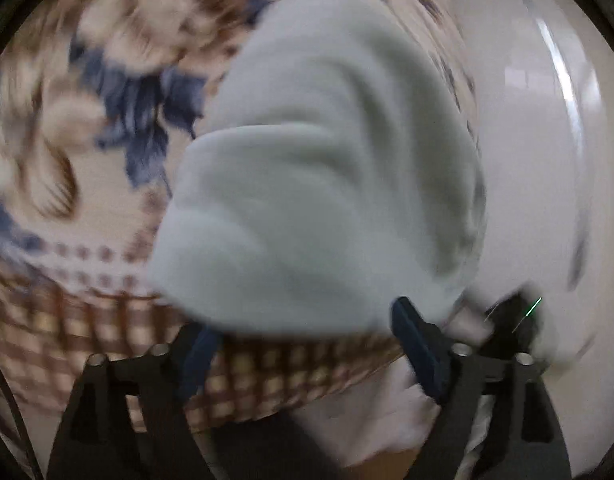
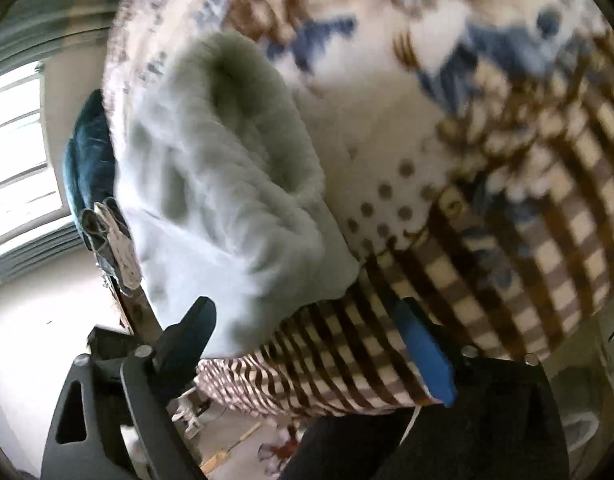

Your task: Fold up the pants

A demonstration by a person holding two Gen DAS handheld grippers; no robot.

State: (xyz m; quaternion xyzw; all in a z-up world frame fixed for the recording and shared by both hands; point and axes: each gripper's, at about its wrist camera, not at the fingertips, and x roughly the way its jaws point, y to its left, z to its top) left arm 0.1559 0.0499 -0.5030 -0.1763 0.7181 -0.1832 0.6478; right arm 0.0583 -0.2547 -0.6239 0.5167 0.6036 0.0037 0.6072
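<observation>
The pale blue fleece pants (image 1: 319, 184) lie bunched in thick folds on a floral and checked bedspread (image 1: 87, 184). In the left wrist view my left gripper (image 1: 303, 340) is open, its jaws spread wide at the near edge of the pants, with the cloth lying in front of and partly over the fingertips. In the right wrist view the pants (image 2: 223, 200) reach down toward my right gripper (image 2: 307, 340), which is open too, its left finger (image 2: 191, 332) against the pants' near corner. Both views are motion blurred.
The bedspread (image 2: 467, 220) hangs over the near bed edge. A white wall (image 1: 539, 160) stands right of the bed. A dark teal cushion (image 2: 89, 152), a bright window (image 2: 19, 152) and floor clutter (image 2: 235, 440) lie left and below.
</observation>
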